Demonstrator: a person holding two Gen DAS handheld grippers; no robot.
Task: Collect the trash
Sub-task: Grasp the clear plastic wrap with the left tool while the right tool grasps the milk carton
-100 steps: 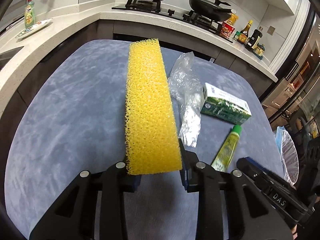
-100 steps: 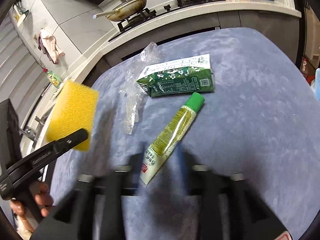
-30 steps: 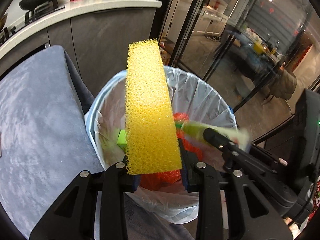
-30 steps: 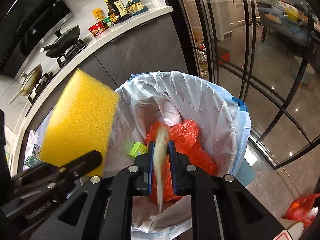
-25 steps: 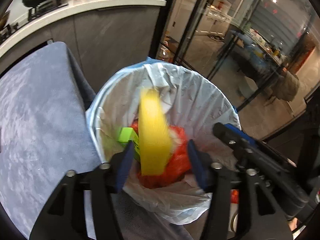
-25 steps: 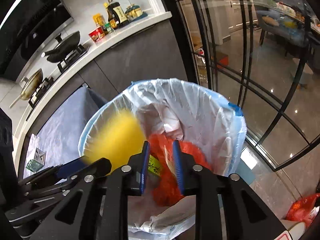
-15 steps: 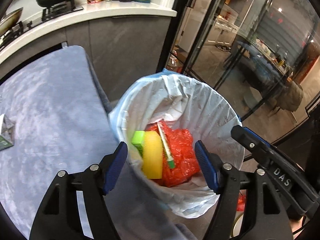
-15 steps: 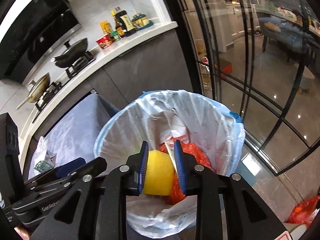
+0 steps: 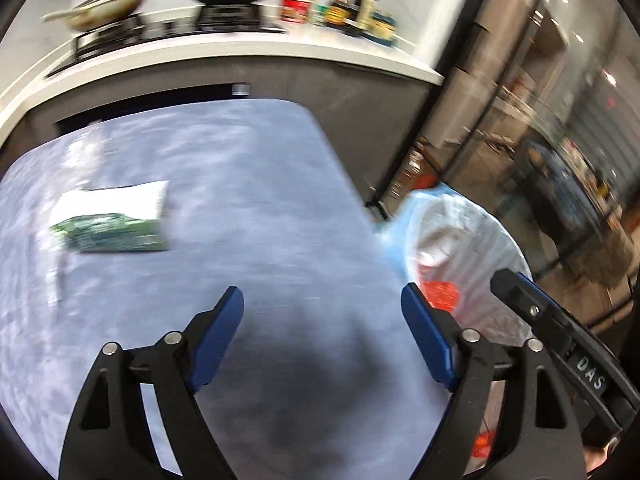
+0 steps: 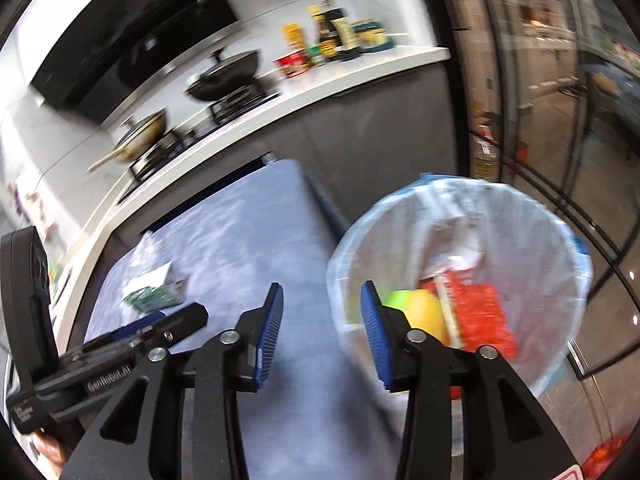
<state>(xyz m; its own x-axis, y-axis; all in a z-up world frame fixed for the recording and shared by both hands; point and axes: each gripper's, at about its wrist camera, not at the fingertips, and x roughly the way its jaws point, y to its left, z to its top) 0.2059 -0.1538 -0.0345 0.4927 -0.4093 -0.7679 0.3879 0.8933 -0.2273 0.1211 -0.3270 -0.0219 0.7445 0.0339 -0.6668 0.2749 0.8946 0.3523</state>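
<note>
Both the left gripper [image 9: 322,304] and right gripper [image 10: 322,300] have jaws apart, empty; approach the green carton [image 9: 110,220], mid-left on the tabletop [image 9: 260,184], squarely across its narrow sides.

From the left wrist we look down across the blue-grey table [image 9: 260,208] toward the stove counter [image 9: 240,46]; the right wrist view, nearer the lined trash bin [image 10: 532,216], shares both.

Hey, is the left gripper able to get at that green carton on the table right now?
Probably yes. The left gripper is open and empty above the table, and the green carton lies ahead to its left with bare cloth between them. Motion blur hides fine detail.
</note>
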